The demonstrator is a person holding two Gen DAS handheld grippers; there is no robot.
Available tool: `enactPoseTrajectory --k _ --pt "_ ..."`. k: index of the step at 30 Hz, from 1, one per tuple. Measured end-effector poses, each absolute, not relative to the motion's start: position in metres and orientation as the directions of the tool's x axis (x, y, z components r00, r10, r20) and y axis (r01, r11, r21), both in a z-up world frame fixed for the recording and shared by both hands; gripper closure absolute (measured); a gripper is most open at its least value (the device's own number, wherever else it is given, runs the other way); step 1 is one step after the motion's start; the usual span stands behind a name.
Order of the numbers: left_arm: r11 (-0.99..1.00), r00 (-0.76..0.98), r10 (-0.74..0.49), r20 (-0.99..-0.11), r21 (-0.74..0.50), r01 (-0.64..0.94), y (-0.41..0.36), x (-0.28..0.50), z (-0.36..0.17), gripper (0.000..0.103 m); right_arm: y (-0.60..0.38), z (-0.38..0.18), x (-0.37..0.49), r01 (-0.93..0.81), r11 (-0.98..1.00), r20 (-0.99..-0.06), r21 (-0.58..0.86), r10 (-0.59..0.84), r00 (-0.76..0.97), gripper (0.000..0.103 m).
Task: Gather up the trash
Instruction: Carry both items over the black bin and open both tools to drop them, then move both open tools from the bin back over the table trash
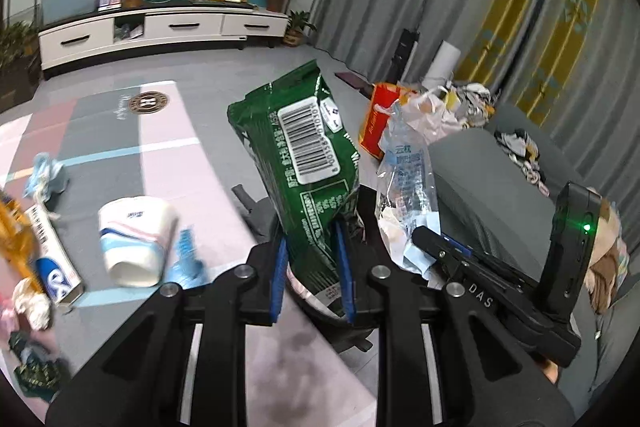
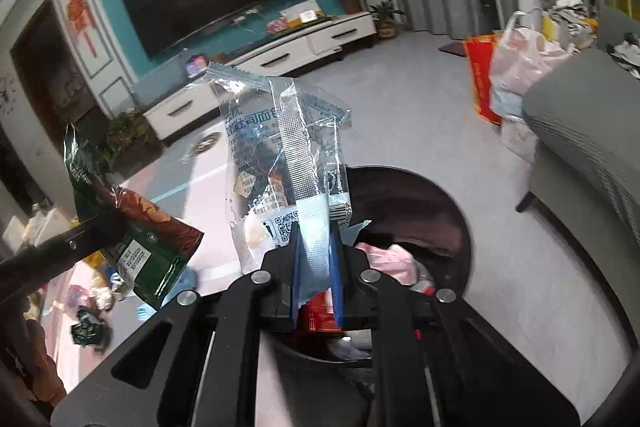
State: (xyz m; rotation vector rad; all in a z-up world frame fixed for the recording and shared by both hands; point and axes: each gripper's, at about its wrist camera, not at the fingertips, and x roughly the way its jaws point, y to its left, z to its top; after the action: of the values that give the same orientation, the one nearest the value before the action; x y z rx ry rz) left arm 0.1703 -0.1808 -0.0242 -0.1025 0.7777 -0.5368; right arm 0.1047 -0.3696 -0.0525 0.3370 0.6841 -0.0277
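Here each tool pinches a wrapper: green (image 1: 298, 163), clear (image 2: 280, 163), seemingly above bin (image 2: 448, 203).

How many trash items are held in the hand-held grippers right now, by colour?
Green foil snack wrapper, in the left hand-held gripper: 1
Clear plastic bread wrapper, in the right hand-held gripper: 1
Total: 2
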Motion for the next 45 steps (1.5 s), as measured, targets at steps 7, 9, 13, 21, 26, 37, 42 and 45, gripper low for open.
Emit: enactPoseTrajectory --k 7,9,13,21,26,37,42,45 --pt "0.860 0.532 -0.467 -0.707 -0.222 0.460 -0.223 0.189 -0.050 0.079 -0.390 -0.075 0.116 0.205 0.925 -0.684 0.321 0.077 0.725 0.089" --pt "0.856 0.512 -0.462 -0.724 -0.212 0.472 -0.232 0.194 -0.058 0.079 -0.391 -0.076 0.119 0.217 0.926 -0.698 0.310 0.067 0.713 0.090" --pt "0.860 0.493 -0.433 -0.754 -0.183 0.476 -0.245 0.201 -0.071 0.077 -0.393 -0.084 0.124 0.232 0.931 -0.727 0.280 0.048 0.685 0.089" --pt "0.865 0.481 -0.411 -0.775 -0.165 0.473 -0.255 0.211 -0.083 0.040 -0.413 -0.097 0.128 0.294 0.894 -0.757 0.339 0.074 0.649 0.074" --pt "0.862 0.479 -0.426 -0.768 -0.183 0.473 -0.250 0.209 -0.083 0.035 -0.421 -0.096 0.126 0.328 0.871 -0.757 0.365 0.073 0.649 0.065" --pt "0.856 0.515 -0.474 -0.714 -0.236 0.460 -0.209 0.176 -0.075 0.015 -0.405 -0.084 0.127 0.298 0.883 -0.742 0.363 0.080 0.666 0.057" --pt "0.853 0.542 -0.487 -0.685 -0.239 0.465 -0.176 0.152 -0.071 0.010 -0.383 -0.075 0.126 0.247 0.907 -0.724 0.341 0.086 0.684 0.051" --pt "0.859 0.551 -0.479 -0.684 -0.234 0.456 -0.156 0.144 -0.071 0.010 -0.364 -0.072 0.128 0.191 0.918 -0.712 0.347 0.125 0.691 0.043"
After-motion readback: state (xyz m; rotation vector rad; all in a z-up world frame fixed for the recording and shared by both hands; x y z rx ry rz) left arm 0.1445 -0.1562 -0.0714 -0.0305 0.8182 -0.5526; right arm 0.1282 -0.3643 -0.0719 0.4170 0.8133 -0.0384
